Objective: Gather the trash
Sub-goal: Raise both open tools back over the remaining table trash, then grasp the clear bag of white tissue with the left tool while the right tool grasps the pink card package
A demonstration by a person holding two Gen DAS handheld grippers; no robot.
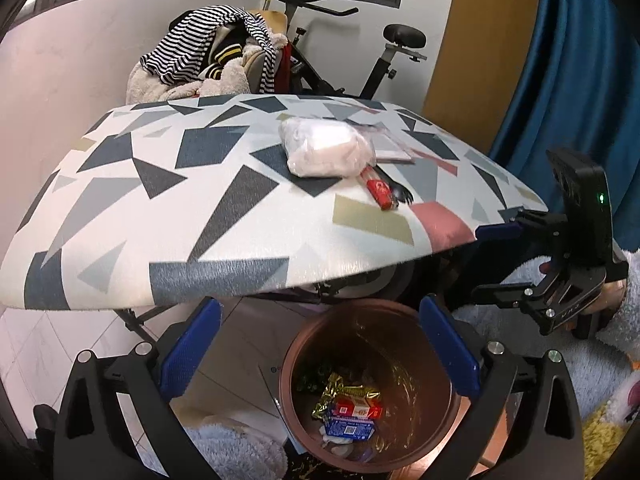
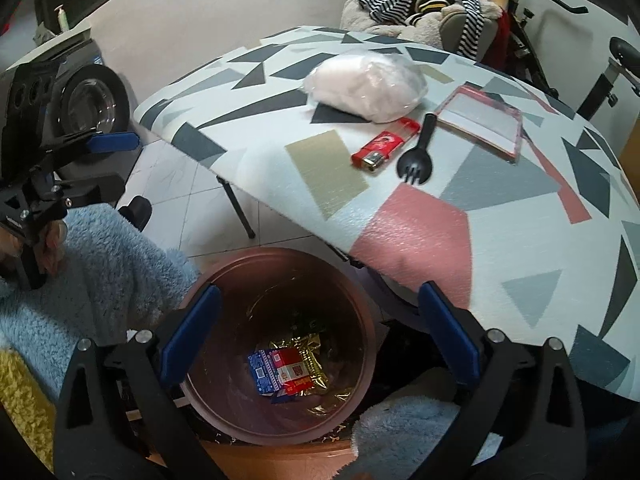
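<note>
Both tongs spread wide, empty: right tongs above the brown bin, left tongs above it too. Red and blue wrappers already at the bin's bottom. Still on the desk, toward its far side: white plastic bag, red lighter, black spork, pink-edged card. Best next: lift clear of the near desk edge, then close on the lighter across its narrow sides. Lighter and spork nearly touching, bag just behind. Beyond the desk: piled clothes, exercise bike.
</note>
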